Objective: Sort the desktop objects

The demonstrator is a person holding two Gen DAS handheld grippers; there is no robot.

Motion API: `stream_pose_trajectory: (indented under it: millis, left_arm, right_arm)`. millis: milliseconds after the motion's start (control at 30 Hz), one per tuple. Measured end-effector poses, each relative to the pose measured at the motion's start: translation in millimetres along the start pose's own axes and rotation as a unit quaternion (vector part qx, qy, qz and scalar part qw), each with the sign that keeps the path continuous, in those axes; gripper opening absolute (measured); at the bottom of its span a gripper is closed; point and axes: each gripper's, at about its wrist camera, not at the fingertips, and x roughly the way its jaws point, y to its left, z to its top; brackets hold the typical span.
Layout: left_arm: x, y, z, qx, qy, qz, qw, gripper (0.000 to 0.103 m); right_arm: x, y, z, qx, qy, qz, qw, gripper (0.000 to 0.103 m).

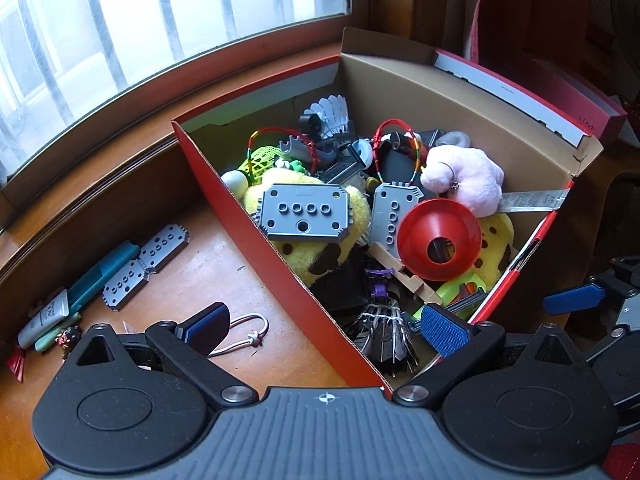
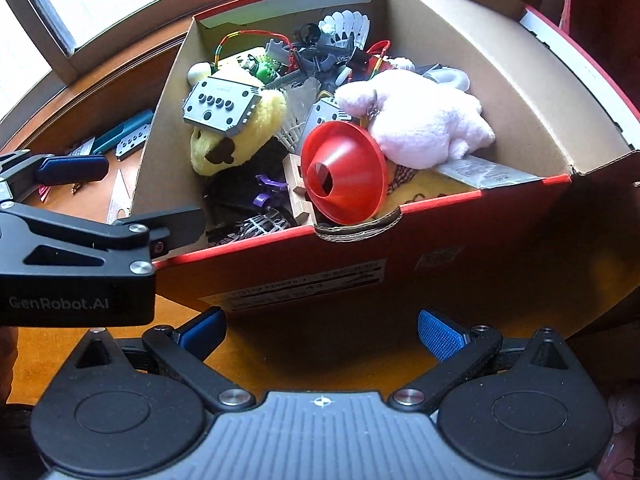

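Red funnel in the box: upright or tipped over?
Tipped over. The red funnel lies on its side atop the clutter in the box, its spout hole facing the cameras.

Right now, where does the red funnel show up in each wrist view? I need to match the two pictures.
Left wrist: red funnel lies right of centre in the box, mouth toward the camera, just below the pink plush.
Right wrist: red funnel sits mid-frame, near the box's front wall, left of the pink plush.
Shared landmark: the grey studded plate lying on the yellow plush.

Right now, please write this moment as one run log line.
left gripper: open, empty, over box edge | right gripper: open, empty, before box | red funnel: in box
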Motion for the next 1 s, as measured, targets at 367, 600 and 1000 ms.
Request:
stream_pose_trajectory:
  millis: [367, 600, 1000]
  left_arm:
    - [-1.2, 0.6, -1.7, 0.002, 0.002, 0.001, 1.0, 0.103]
    - [-1.3, 0.3, -2.4, 0.003, 0.003, 0.005, 1.0, 0.103]
    - [0.1, 0.3, -2.0, -0.003, 0.004, 0.008, 1.0, 0.103]
  right_arm:
    - [0.0, 3.6, -1.0, -0.005, 0.0, -0.007, 1.0, 0.103]
    - [0.4, 7.1, -2.4, -0.007, 0.0, -0.006, 1.0, 0.103]
    - [1.2, 7.6, -3.2, -0.002, 0.001, 0.0, 1.0, 0.103]
